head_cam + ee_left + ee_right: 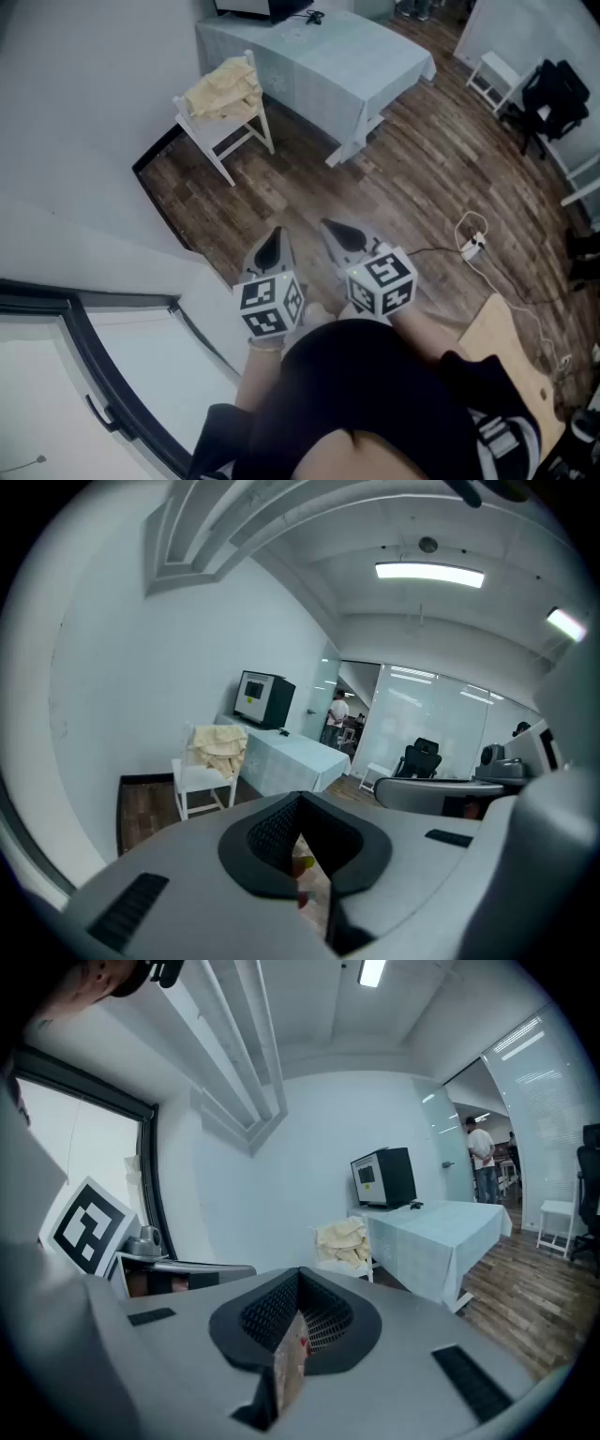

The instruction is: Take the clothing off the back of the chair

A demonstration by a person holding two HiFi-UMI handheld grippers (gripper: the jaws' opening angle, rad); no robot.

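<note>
Currently the left hand-held gripper [271, 248] and the right hand-held gripper [341, 236] are both closed and empty. Far ahead and to the left, well apart, the yellow clothing [225, 89] lies over the white chair [223, 136]. The left one seems slightly nearer.

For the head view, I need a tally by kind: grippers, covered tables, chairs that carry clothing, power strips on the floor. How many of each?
Grippers: 2, left gripper and right gripper
Covered table: 1
Chair with clothing: 1
Power strip: 1
Total: 5
</note>
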